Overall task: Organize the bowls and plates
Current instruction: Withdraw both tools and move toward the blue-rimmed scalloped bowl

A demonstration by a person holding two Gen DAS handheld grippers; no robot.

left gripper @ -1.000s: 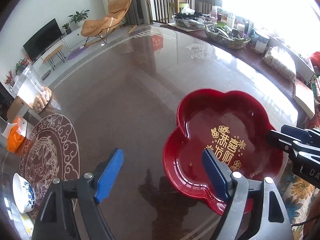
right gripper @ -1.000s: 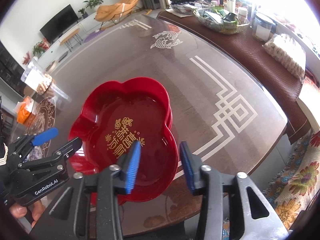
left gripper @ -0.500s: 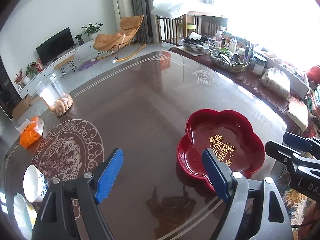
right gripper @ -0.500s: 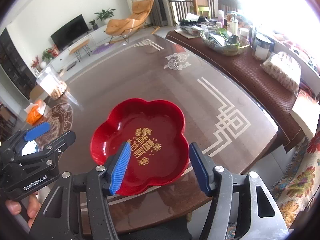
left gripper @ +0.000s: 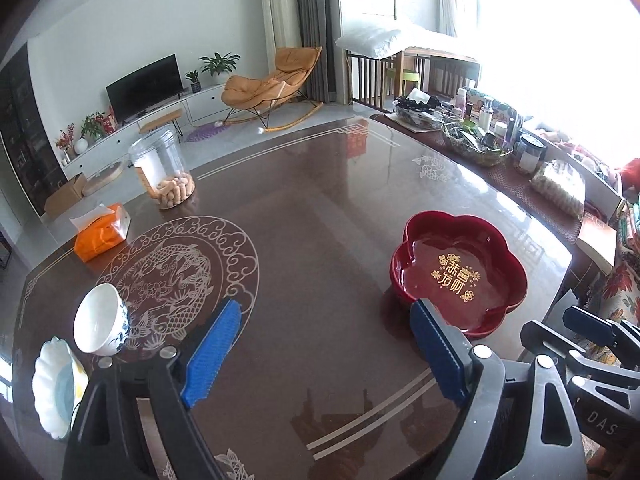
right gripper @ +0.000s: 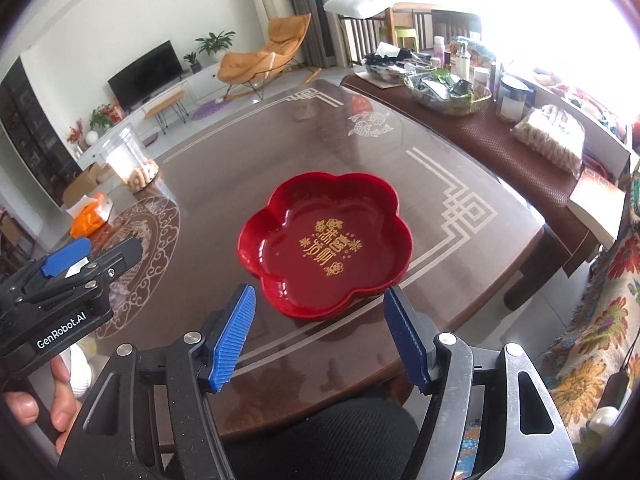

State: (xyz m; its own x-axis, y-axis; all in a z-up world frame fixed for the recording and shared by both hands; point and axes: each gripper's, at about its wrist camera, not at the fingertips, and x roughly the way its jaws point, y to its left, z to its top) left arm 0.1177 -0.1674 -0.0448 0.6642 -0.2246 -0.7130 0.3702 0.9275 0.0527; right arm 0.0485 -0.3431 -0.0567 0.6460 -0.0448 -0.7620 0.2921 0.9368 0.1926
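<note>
A red flower-shaped plate (left gripper: pixel 458 272) with gold characters sits on the brown glass-topped table (left gripper: pixel 320 208), near its right front corner; it also shows in the right wrist view (right gripper: pixel 326 240). A white and blue bowl (left gripper: pixel 102 320) lies tilted at the left front, and a white scalloped plate (left gripper: pixel 54 388) lies beside it at the table's edge. My left gripper (left gripper: pixel 324 352) is open and empty, above the table's front. My right gripper (right gripper: pixel 320 336) is open and empty, just short of the red plate.
A clear jar with snacks (left gripper: pixel 162 168) and an orange tissue pack (left gripper: pixel 100 236) stand at the table's far left. A lower side table (right gripper: pixel 500 136) with baskets, jars and bottles runs along the right. A flowered cloth (right gripper: pixel 592 340) is at the right front.
Both grippers have drawn back and up from the red plate, which stays on the table. The right gripper's jaws have opened wider. The bowl and white plate have come into view.
</note>
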